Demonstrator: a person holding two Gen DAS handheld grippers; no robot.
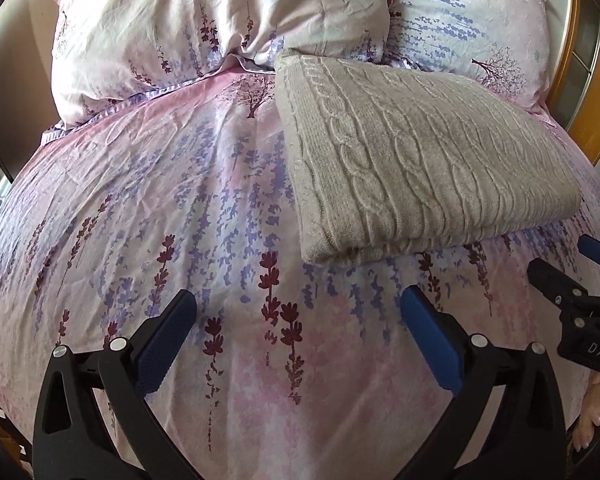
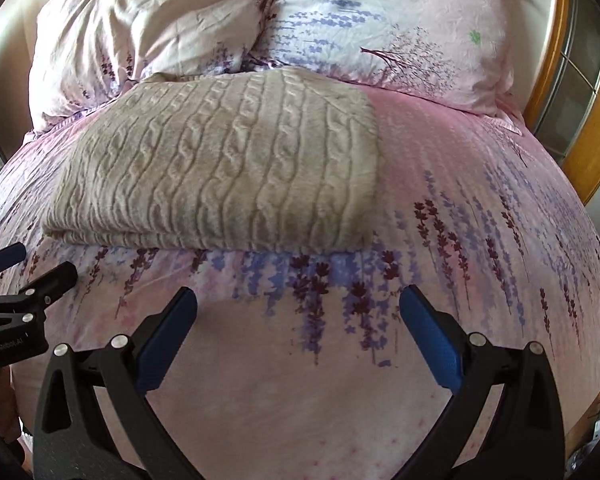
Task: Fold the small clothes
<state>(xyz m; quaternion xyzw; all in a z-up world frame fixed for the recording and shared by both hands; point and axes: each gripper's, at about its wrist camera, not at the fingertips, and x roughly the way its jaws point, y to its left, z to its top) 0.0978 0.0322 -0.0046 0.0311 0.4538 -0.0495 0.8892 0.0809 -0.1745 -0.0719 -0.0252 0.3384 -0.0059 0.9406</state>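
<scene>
A beige cable-knit sweater lies folded into a thick rectangle on the floral bedspread; it also shows in the right wrist view. My left gripper is open and empty, above the bedspread just short of the sweater's near left corner. My right gripper is open and empty, above the bedspread in front of the sweater's near right edge. Each gripper shows at the side of the other's view: the right one and the left one. Neither touches the sweater.
Two floral pillows lie behind the sweater at the head of the bed. A wooden frame with glass panes stands to the right. The bedspread stretches on both sides of the sweater.
</scene>
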